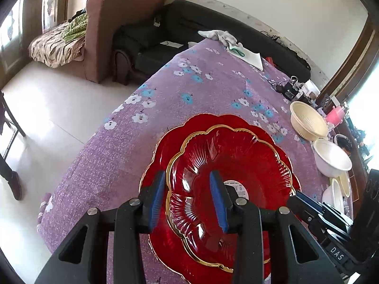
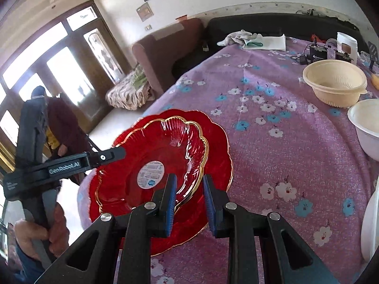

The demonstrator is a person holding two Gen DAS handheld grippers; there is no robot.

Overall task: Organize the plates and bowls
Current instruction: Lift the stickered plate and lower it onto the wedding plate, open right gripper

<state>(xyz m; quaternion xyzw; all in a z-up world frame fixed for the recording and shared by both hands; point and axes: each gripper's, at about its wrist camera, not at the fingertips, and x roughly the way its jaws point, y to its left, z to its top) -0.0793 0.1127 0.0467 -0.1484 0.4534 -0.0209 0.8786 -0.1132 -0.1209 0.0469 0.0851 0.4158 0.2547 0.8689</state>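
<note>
Nearest, the left claw (image 1: 187, 201) and right claw (image 2: 188, 204) are held released, straddling opposite rims of a smaller scalloped red glass plate (image 1: 234, 177) stacked on a larger red plate (image 1: 161, 156). Farther right, cream plastic bowls (image 2: 335, 82) are seen on the purple floral-clothed table (image 1: 189, 90).
</note>
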